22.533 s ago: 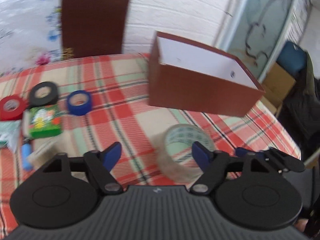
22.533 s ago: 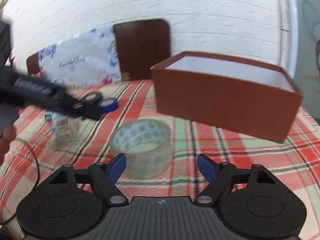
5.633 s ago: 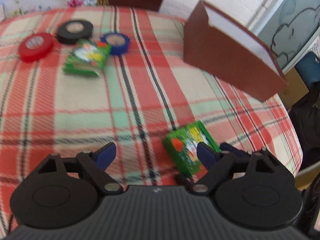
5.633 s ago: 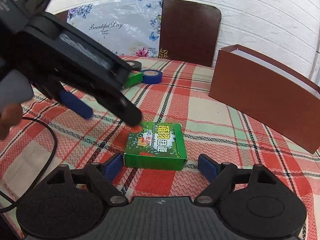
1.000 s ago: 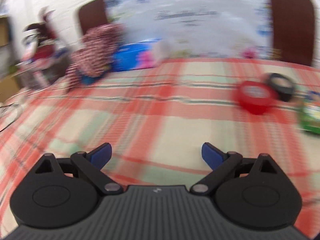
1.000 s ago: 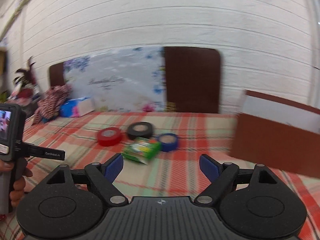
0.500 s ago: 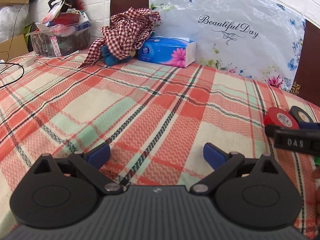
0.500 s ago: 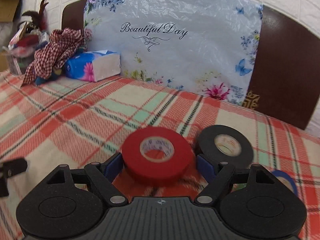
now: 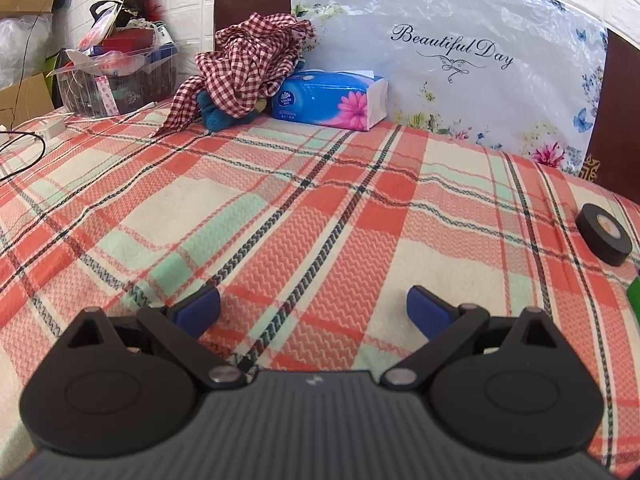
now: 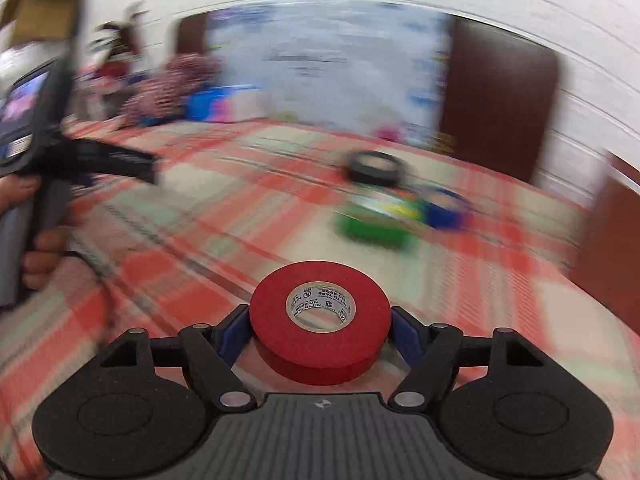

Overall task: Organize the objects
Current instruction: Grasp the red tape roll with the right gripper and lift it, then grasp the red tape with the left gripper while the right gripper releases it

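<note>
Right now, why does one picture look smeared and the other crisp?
Right wrist view: the background streaks with motion blur, while the red tape between the jaws stays sharp. Left wrist view: crisp throughout, the tissue box clear; its fisheye lens bends the edges.

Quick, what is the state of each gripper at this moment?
Left gripper: open, nothing between its fingers.
Right gripper: closed on the red tape roll, pads touching both its sides.
</note>
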{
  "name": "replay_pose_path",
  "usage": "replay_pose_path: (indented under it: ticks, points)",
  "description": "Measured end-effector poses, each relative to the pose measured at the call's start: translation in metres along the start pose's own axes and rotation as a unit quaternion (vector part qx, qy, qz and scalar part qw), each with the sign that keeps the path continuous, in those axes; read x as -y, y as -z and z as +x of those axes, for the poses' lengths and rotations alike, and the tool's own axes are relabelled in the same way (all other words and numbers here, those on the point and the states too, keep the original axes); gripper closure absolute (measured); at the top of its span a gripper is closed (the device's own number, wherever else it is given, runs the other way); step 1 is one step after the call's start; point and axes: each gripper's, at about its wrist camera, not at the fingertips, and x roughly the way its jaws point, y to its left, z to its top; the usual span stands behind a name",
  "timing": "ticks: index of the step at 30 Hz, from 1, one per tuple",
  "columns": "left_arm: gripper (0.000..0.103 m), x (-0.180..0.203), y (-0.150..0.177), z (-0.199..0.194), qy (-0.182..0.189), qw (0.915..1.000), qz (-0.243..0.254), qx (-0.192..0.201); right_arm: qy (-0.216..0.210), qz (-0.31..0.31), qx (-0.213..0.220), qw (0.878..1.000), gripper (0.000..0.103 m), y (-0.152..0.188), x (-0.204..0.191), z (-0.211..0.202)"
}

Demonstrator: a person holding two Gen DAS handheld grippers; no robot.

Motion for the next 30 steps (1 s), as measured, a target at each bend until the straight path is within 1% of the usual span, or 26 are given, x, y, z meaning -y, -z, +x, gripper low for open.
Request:
replay_pose_path:
  ticks: [1, 2, 3, 4, 5, 6, 7, 8, 9, 10, 11, 13, 15, 16, 17, 18, 19, 21, 22, 23, 24, 25, 26, 28, 29, 30]
  points:
    - [0.002, 0.003, 0.0, 0.0, -0.004, 1.0, 0.007, -0.002, 0.038, 0.036, -0.004, 0.999, 0.031, 0.005, 0.02, -0.007]
    - [0.002, 0.007, 0.0, 0.0, -0.011, 0.9998, 0.018, -0.004, 0.074, 0.073, -0.009, 0.994, 0.029, 0.01, 0.04, -0.014]
    - [0.002, 0.012, 0.0, -0.002, -0.019, 0.9993, 0.031, -0.004, 0.094, 0.106, -0.011, 0.99, 0.025, 0.014, 0.058, -0.022]
    - [0.002, 0.02, 0.0, -0.006, -0.026, 0.9984, 0.05, -0.003, 0.094, 0.126, -0.008, 0.988, 0.022, 0.019, 0.07, -0.031]
    - [0.004, 0.029, 0.001, -0.012, -0.019, 0.9977, 0.065, -0.008, 0.084, 0.13, -0.005, 0.988, 0.022, 0.024, 0.077, -0.039]
    - [0.004, 0.038, 0.001, -0.021, 0.009, 0.9977, 0.063, -0.02, 0.082, 0.123, -0.002, 0.989, 0.021, 0.031, 0.079, -0.047]
    - [0.005, 0.048, 0.0, -0.031, 0.051, 0.9965, 0.054, -0.037, 0.085, 0.111, -0.003, 0.99, 0.02, 0.037, 0.077, -0.052]
    - [0.005, 0.062, 0.0, -0.043, 0.097, 0.9927, 0.048, -0.054, 0.086, 0.1, -0.007, 0.991, 0.02, 0.043, 0.074, -0.055]
    - [0.006, 0.081, 0.001, -0.056, 0.136, 0.987, 0.053, -0.067, 0.089, 0.09, -0.008, 0.992, 0.021, 0.046, 0.071, -0.056]
    - [0.006, 0.103, 0.001, -0.07, 0.173, 0.9797, 0.069, -0.074, 0.094, 0.084, -0.005, 0.992, 0.022, 0.046, 0.067, -0.057]
    - [0.006, 0.127, 0.003, -0.084, 0.212, 0.9697, 0.093, -0.079, 0.095, 0.082, -0.005, 0.992, 0.022, 0.045, 0.067, -0.057]
    - [0.006, 0.173, 0.01, -0.11, 0.275, 0.9455, 0.15, -0.087, 0.089, 0.087, -0.01, 0.992, 0.021, 0.044, 0.071, -0.055]
    - [0.006, 0.213, 0.018, -0.131, 0.319, 0.9209, 0.2, -0.1, 0.083, 0.092, -0.014, 0.992, 0.022, 0.041, 0.076, -0.052]
    - [0.007, 0.227, 0.021, -0.138, 0.333, 0.9117, 0.215, -0.107, 0.085, 0.09, -0.017, 0.992, 0.023, 0.039, 0.077, -0.052]
    - [0.01, 0.238, 0.024, -0.143, 0.342, 0.9051, 0.225, -0.115, 0.087, 0.087, -0.019, 0.992, 0.023, 0.037, 0.079, -0.051]
    - [0.012, 0.246, 0.026, -0.145, 0.347, 0.9004, 0.23, -0.126, 0.087, 0.083, -0.02, 0.992, 0.023, 0.037, 0.079, -0.051]
    - [0.017, 0.251, 0.03, -0.146, 0.351, 0.8964, 0.233, -0.139, 0.085, 0.081, -0.021, 0.993, 0.023, 0.036, 0.08, -0.05]
    - [0.02, 0.26, 0.035, -0.142, 0.349, 0.8907, 0.239, -0.167, 0.079, 0.076, -0.021, 0.994, 0.023, 0.036, 0.082, -0.047]
    - [0.021, 0.265, 0.039, -0.139, 0.341, 0.8897, 0.247, -0.177, 0.075, 0.074, -0.022, 0.994, 0.023, 0.036, 0.083, -0.045]
    - [0.025, 0.269, 0.044, -0.135, 0.328, 0.8901, 0.256, -0.186, 0.073, 0.071, -0.021, 0.995, 0.023, 0.035, 0.082, -0.043]
    - [0.025, 0.269, 0.047, -0.13, 0.323, 0.8916, 0.253, -0.193, 0.07, 0.068, -0.019, 0.995, 0.024, 0.034, 0.082, -0.04]
    - [0.029, 0.266, 0.045, -0.126, 0.328, 0.8929, 0.235, -0.2, 0.067, 0.064, -0.019, 0.996, 0.025, 0.034, 0.081, -0.037]
    - [0.043, 0.264, 0.043, -0.123, 0.332, 0.8919, 0.225, -0.209, 0.065, 0.061, -0.016, 0.996, 0.024, 0.034, 0.08, -0.035]
    - [0.055, 0.264, 0.043, -0.12, 0.337, 0.8895, 0.218, -0.219, 0.056, 0.059, -0.012, 0.997, 0.031, 0.033, 0.08, -0.034]
    - [0.063, 0.265, 0.043, -0.119, 0.341, 0.8878, 0.215, -0.222, 0.053, 0.055, -0.011, 0.997, 0.031, 0.033, 0.079, -0.033]
    - [0.068, 0.268, 0.044, -0.119, 0.347, 0.885, 0.215, -0.224, 0.052, 0.053, -0.009, 0.997, 0.031, 0.033, 0.078, -0.033]
